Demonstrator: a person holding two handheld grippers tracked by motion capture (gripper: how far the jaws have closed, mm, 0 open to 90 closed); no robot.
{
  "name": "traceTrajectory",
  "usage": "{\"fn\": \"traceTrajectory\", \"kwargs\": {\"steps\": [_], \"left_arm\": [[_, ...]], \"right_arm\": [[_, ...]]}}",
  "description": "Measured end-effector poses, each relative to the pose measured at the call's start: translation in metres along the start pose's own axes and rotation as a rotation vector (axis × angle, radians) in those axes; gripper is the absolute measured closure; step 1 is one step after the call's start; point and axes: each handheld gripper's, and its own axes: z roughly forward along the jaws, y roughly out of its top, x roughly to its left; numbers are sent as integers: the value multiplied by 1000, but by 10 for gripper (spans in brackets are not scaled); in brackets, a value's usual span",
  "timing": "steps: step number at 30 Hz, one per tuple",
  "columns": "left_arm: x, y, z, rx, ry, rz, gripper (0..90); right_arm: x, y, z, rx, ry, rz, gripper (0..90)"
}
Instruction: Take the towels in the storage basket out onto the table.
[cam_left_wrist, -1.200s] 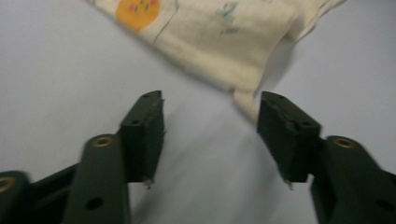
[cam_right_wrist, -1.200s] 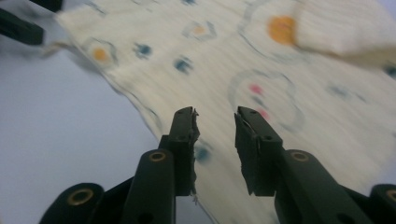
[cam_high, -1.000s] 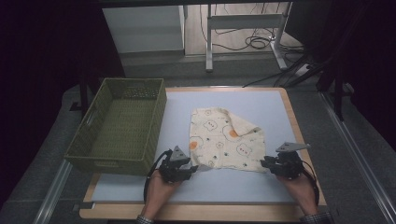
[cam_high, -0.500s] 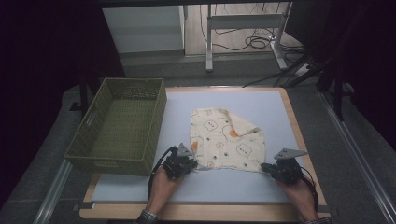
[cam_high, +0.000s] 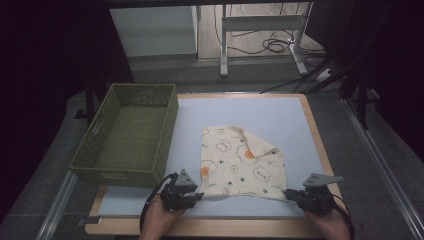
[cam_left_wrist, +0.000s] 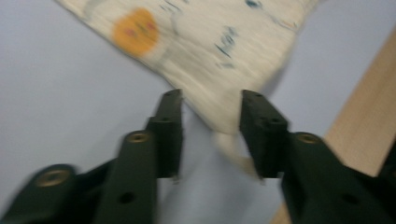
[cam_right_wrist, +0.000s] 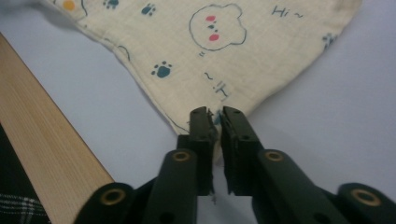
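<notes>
My right gripper (cam_right_wrist: 215, 114) fingers pinch cream printed cloth (cam_high: 240, 162) corner; left gripper (cam_left_wrist: 212, 105) fingers just opened, corner loose between. Cloth may slip, crumple beside green basket (cam_high: 130, 137).

A green woven basket (cam_high: 127, 135) stands on the pale blue table (cam_high: 260, 112), with cables (cam_high: 267, 45) on the floor behind.

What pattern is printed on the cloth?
Cream cloth with bear faces, paw prints and orange spots; clearest in the right gripper view.
</notes>
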Motion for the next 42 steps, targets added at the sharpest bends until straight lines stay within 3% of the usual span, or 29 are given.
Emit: {"fn": "traceTrajectory", "kwargs": {"steps": [3,6,8,10,12,13,14,16,20,23,26,29,30,31,32,34,38,42], "left_arm": [[6,9,-2,-30,14,-30,495],[12,17,8,-32,23,-43,463],[16,20,18,-30,19,-57,439],[19,22,29,-15,30,-61,421],[21,22,42,11,57,-53,399],[21,22,42,11,57,-53,393],[21,21,45,24,85,-42,393],[23,19,46,13,97,-44,377],[27,16,45,-4,145,-33,358],[30,12,46,-28,124,-73,339],[30,5,47,-78,119,-84,324],[30,3,47,-89,119,-86,319],[30,3,48,-88,121,-85,318],[30,3,48,-88,121,-85,318],[30,3,48,-88,120,-85,318],[30,3,48,-88,120,-86,318],[30,3,48,-88,119,-86,317],[31,4,48,-89,112,-90,310]], "right_arm": [[-7,7,-4,-28,-11,17,778],[-13,18,1,-39,-8,13,777],[-20,31,13,-46,-2,16,777],[-21,36,18,-48,-4,13,777],[-26,49,34,-46,-7,-1,765],[-26,49,34,-46,-7,-1,765],[-28,54,39,-47,-7,-4,762],[-30,69,55,-42,-4,-20,750],[-31,83,71,-37,1,-36,742],[-33,96,86,-37,-8,-50,710],[-34,107,104,-29,-19,-64,665],[-34,109,115,-7,-35,-79,662],[-33,109,122,12,-60,-102,712],[-33,109,122,12,-60,-102,712],[-32,109,123,0,-87,-109,793],[-35,109,122,-3,-98,-97,841],[-46,119,112,-19,-125,-91,846],[-69,137,95,-74,-158,-49,830]]}}
